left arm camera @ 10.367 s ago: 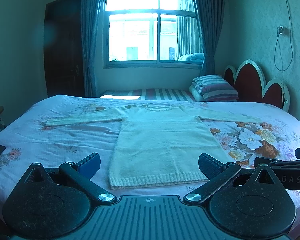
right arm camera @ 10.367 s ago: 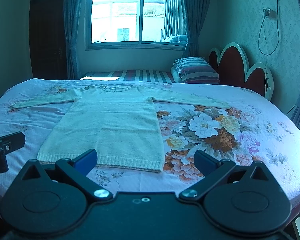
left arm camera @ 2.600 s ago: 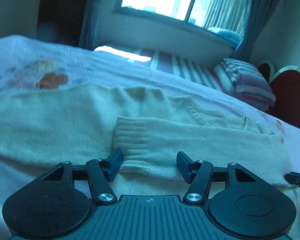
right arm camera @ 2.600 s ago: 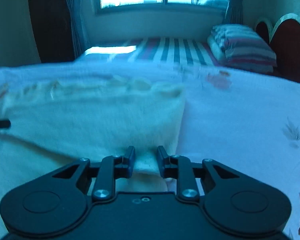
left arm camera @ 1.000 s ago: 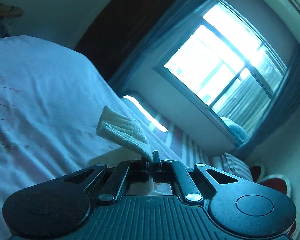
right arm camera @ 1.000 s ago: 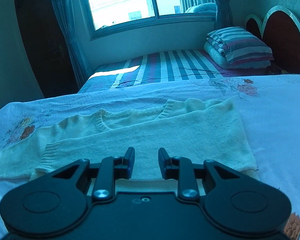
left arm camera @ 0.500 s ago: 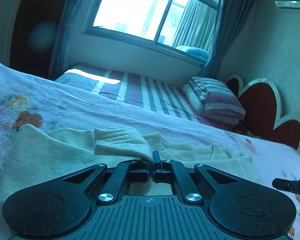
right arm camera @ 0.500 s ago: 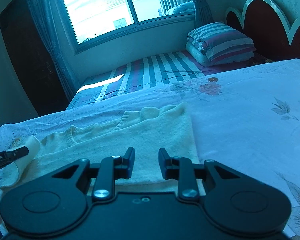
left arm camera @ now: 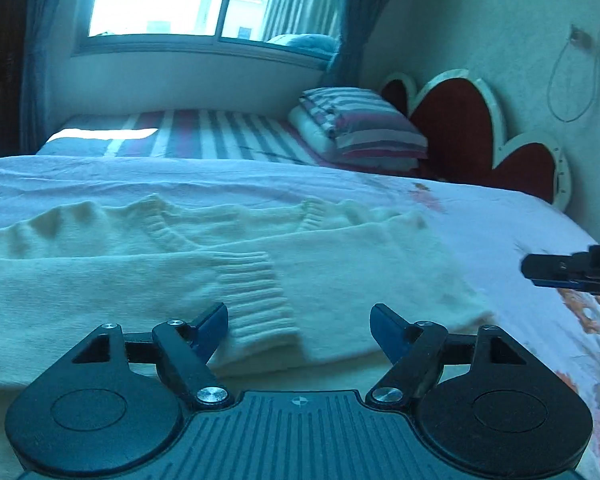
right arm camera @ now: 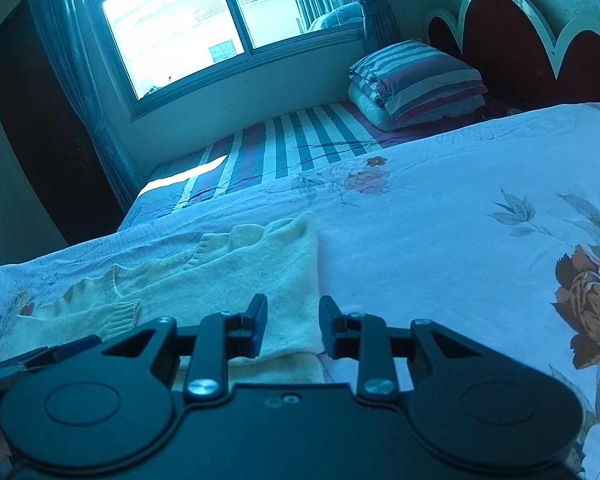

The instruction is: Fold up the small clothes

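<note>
A cream knitted sweater (left arm camera: pixel 340 264) lies flat on the floral bedsheet (left arm camera: pixel 500 232), both sleeves folded across its chest. The left sleeve's ribbed cuff (left arm camera: pixel 260 300) lies just ahead of my left gripper (left arm camera: pixel 299 320), which is open and empty above it. In the right wrist view the sweater (right arm camera: pixel 228 280) lies at lower left. My right gripper (right arm camera: pixel 293 326) is open and empty over the sweater's right folded edge. Its tip also shows in the left wrist view (left arm camera: pixel 560 270) at the far right.
A striped bed (right arm camera: pixel 284 144) lies beyond, under the window (right arm camera: pixel 188 20). A folded striped quilt (left arm camera: pixel 360 128) sits beside the red scalloped headboard (left arm camera: pixel 480 136). The floral sheet spreads bare to the right (right arm camera: pixel 480 220). Dark curtains (right arm camera: pixel 72 80) hang by the window.
My left gripper has let go of the left sleeve cuff, which now lies flat across the chest, and its jaws have opened. My right gripper has stayed open and shifted slightly right.
</note>
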The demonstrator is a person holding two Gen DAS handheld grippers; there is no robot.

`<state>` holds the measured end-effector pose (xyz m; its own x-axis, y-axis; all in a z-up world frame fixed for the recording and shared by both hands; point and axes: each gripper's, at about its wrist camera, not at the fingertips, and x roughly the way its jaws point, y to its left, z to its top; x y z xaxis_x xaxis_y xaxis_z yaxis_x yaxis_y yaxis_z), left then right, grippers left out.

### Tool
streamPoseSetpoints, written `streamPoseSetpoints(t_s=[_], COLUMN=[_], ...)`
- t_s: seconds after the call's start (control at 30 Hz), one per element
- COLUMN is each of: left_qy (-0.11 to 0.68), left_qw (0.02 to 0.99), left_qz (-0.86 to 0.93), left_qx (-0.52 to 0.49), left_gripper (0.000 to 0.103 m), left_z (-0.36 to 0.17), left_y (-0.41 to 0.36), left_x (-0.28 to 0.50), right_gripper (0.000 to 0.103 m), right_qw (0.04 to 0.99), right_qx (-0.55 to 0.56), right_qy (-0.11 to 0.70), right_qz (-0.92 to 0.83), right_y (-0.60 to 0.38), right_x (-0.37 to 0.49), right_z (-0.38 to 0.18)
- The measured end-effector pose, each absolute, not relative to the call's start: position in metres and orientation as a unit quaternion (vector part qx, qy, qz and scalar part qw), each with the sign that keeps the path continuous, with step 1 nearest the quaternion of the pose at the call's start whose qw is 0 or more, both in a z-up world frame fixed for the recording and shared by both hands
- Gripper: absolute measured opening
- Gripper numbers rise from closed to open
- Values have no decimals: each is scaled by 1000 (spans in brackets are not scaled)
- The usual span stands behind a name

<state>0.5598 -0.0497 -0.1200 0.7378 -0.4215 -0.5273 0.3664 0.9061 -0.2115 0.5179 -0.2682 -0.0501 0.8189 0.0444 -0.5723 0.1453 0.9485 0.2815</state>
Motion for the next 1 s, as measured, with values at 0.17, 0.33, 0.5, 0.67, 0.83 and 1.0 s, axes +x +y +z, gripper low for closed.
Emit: streamPoseSetpoints(t_s=[0.17,0.33,0.5,0.67,0.83,1.0], left_qy=[275,281,315,311,305,304], left_qw=[943,952,939,938,939,940], left_qz=[-156,-24,19,23,30,32], left_qx=[-99,-116,-136,-149,-153,-150], left_gripper=[77,77,77,77,77,77], left_z=[-110,-121,-139,-147,-151,-151], left_y=[-12,73,120,128,130,130], left_x=[524,486,484,499,513,520], right_gripper=[30,27,25,27,27,22], right_qw=[936,923,903,870,861,861], right_qx=[185,205,230,295,325,341], right_qy=[299,314,344,375,373,365], right_qz=[16,83,117,125,116,101], right_y=[-251,-200,-153,-136,-128,-129], right_x=[524,538,561,579,586,589], right_z=[-48,-62,-84,-104,-111,-112])
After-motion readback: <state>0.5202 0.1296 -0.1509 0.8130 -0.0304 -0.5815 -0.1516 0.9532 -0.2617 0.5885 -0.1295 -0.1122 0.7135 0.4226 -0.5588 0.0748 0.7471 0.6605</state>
